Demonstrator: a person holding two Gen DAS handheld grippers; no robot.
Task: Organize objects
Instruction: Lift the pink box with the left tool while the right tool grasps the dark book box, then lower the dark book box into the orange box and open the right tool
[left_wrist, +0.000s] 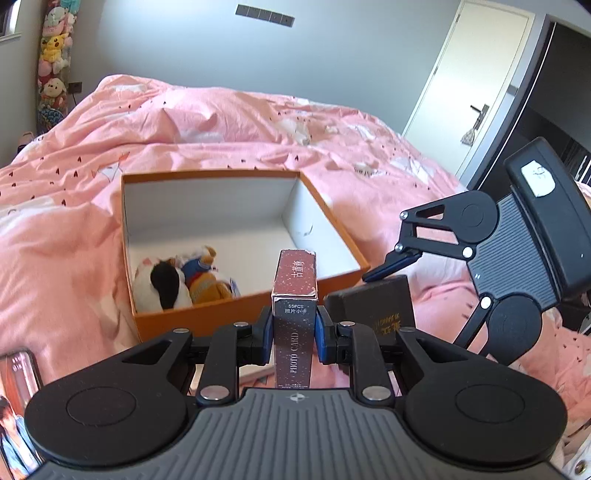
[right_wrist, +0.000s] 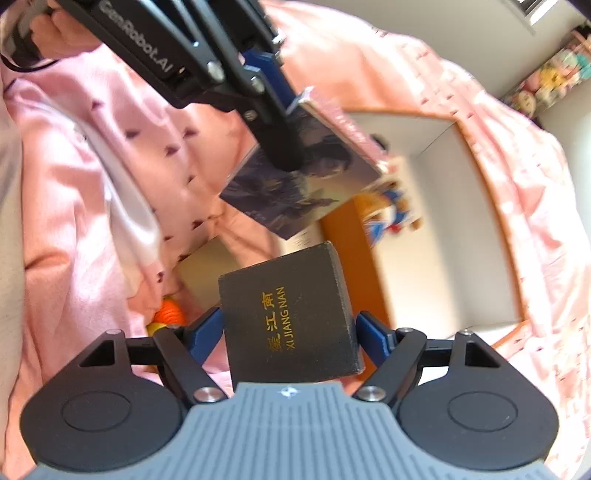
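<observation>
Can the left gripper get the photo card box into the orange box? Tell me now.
Probably yes: the left gripper grips the photo card box, and the orange box sits open just ahead, plush toys filling only one corner.

A glossy paper card box (left_wrist: 294, 295), a matt black box (right_wrist: 291, 314), an orange cardboard box (left_wrist: 207, 314), and crumpled pink cloth bedding (left_wrist: 221, 129).

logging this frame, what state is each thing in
left gripper: shut on the photo card box
photo card box: held upright, near the orange box's front wall
right gripper: shut on the black box
black box: held, off the bed
orange box: open, no lid, on the bed
plush toys: lying inside the orange box
door: closed
</observation>
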